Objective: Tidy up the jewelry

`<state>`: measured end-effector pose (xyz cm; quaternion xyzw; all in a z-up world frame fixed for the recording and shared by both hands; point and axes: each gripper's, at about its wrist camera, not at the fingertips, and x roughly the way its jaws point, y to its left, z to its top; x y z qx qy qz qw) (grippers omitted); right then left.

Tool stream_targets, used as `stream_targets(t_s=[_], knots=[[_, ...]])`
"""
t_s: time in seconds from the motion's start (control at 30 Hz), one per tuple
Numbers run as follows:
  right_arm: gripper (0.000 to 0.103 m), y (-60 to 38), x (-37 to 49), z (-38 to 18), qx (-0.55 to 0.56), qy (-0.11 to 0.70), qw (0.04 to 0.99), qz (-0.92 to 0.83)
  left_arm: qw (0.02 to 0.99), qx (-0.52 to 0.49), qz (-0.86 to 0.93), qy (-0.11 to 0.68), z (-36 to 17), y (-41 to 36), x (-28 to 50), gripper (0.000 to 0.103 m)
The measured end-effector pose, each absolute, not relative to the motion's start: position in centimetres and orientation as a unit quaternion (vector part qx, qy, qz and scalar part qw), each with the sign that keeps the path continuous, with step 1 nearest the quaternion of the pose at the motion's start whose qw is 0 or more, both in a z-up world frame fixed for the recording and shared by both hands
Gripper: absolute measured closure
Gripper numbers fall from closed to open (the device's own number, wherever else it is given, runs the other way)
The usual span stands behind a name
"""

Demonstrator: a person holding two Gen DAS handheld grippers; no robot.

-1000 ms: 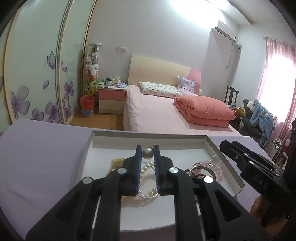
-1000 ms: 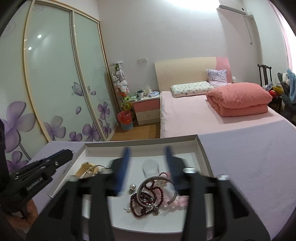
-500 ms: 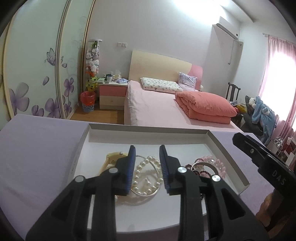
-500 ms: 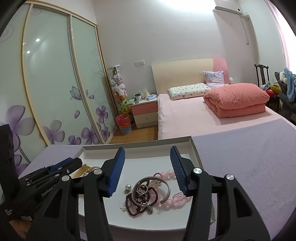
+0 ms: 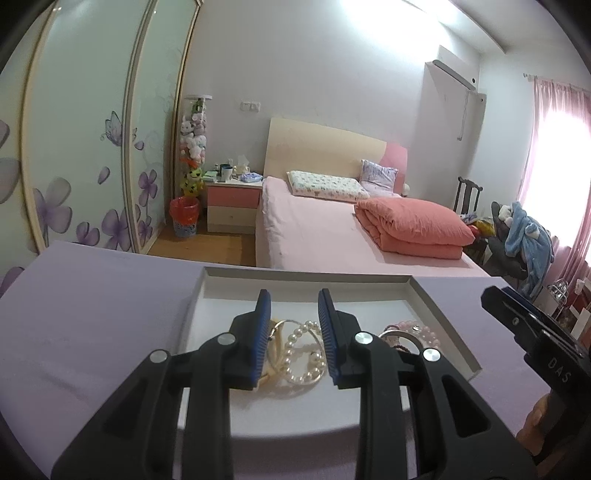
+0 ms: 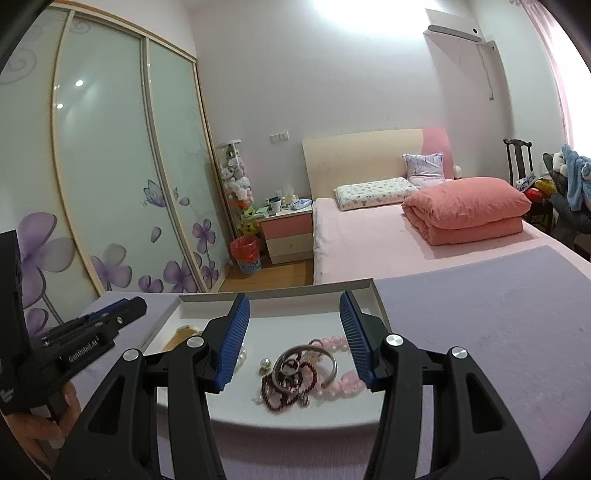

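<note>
Evidently sorting: left gripper (image 5: 291, 306), jaws half open and empty, frames the white pearl bracelet (image 5: 303, 350); right gripper (image 6: 294, 310), jaws wide and empty, straddles the tangled silver bangle (image 6: 314, 356) in the shallow white tray (image 6: 280, 291).

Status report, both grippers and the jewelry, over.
Left gripper open, above pearl bracelet, holding nothing. Right gripper open wide over tangled silver bangle and dark red beads. All jewelry in white tray. Nothing blocking.

Both frames were sharp and evenly lit. A ceiling light (image 5: 373, 14) blew out to white glare above the bed (image 5: 332, 236), daylight flared through pink curtains (image 5: 554, 147), and fisheye bent the wardrobe doors (image 6: 110, 166).
</note>
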<state>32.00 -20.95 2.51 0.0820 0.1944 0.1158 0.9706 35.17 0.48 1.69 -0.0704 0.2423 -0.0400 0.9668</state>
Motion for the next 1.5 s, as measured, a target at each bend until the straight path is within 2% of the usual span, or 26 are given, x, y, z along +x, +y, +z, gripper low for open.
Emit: stream_targets(t_s=[0.07, 0.13, 0.3, 0.43, 0.57, 0.93, 1.5], knots=[[0.042, -21.2, 30.3, 3.0, 0.079, 0.190, 0.972, 0.113, 0.968, -0.074, -0.041, 0.238, 2.2, 0.9, 33.4, 0.067], [0.037, -21.5, 28.0, 3.4, 0.074, 0.184, 0.974, 0.110, 0.969, -0.075, -0.036, 0.231, 2.6, 1.5, 30.9, 0.052], [0.017, -21.9, 22.0, 3.8, 0.052, 0.171, 0.978, 0.105, 0.971, -0.087, -0.024, 0.223, 2.9, 3.3, 23.7, 0.034], [0.007, -22.3, 17.4, 3.7, 0.045, 0.163, 0.981, 0.092, 0.975, -0.090, -0.002, 0.204, 2.6, 4.2, 17.6, 0.020], [0.002, -22.5, 13.9, 3.4, 0.038, 0.152, 0.985, 0.078, 0.979, -0.092, 0.016, 0.181, 2.2, 4.6, 11.9, 0.015], [0.002, -22.0, 8.6, 1.2, 0.043, 0.138, 0.988, 0.050, 0.989, -0.046, 0.023, 0.140, 1.5, 3.3, 3.3, 0.007], [0.002, -21.7, 5.8, -0.5, 0.044, 0.132, 0.988, 0.063, 0.987, -0.044, 0.011, 0.151, 0.6, 2.9, 2.0, 0.004]])
